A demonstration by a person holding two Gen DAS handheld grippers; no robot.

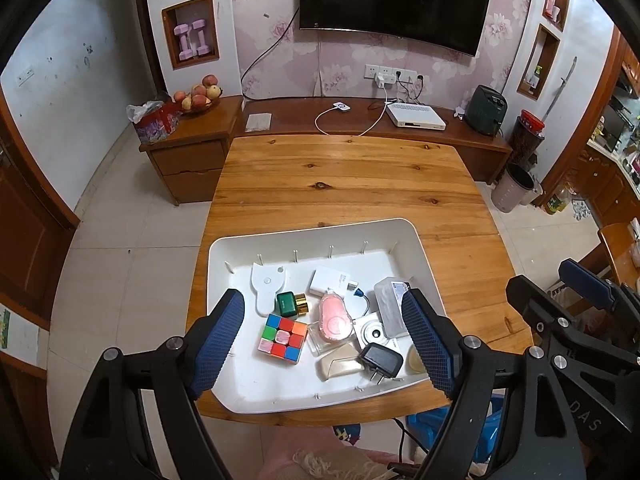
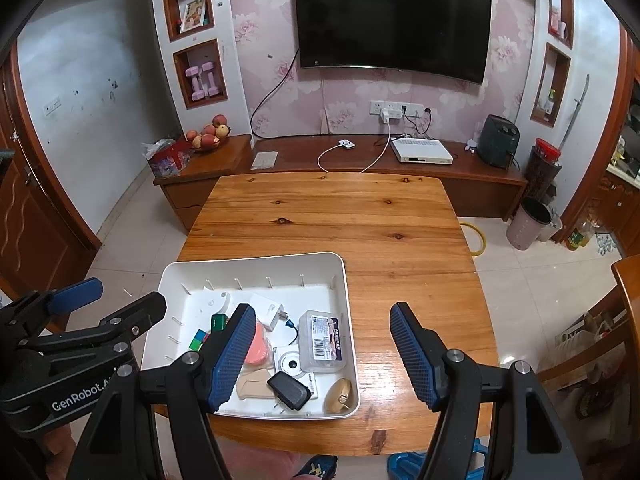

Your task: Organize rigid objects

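A white tray [image 1: 224,252] sits on the near part of the wooden table [image 1: 340,176]. In it lie a Rubik's cube [image 1: 283,338], a green and gold bottle [image 1: 291,304], a pink tape dispenser [image 1: 335,318], a white charger [image 1: 330,280], a black plug adapter [image 1: 380,361], a clear plastic box [image 1: 390,306] and other small items. My left gripper [image 1: 324,346] is open and empty, hovering above the tray. My right gripper [image 2: 324,354] is open and empty above the tray's right rim [image 2: 349,312]; the clear box [image 2: 323,341] and black adapter [image 2: 289,391] show there.
A TV cabinet [image 1: 360,120] with a white set-top box [image 1: 415,115] stands beyond the table's far edge. A trash bin [image 1: 514,188] stands on the floor at the right. A wooden chair [image 2: 624,300] is at the far right.
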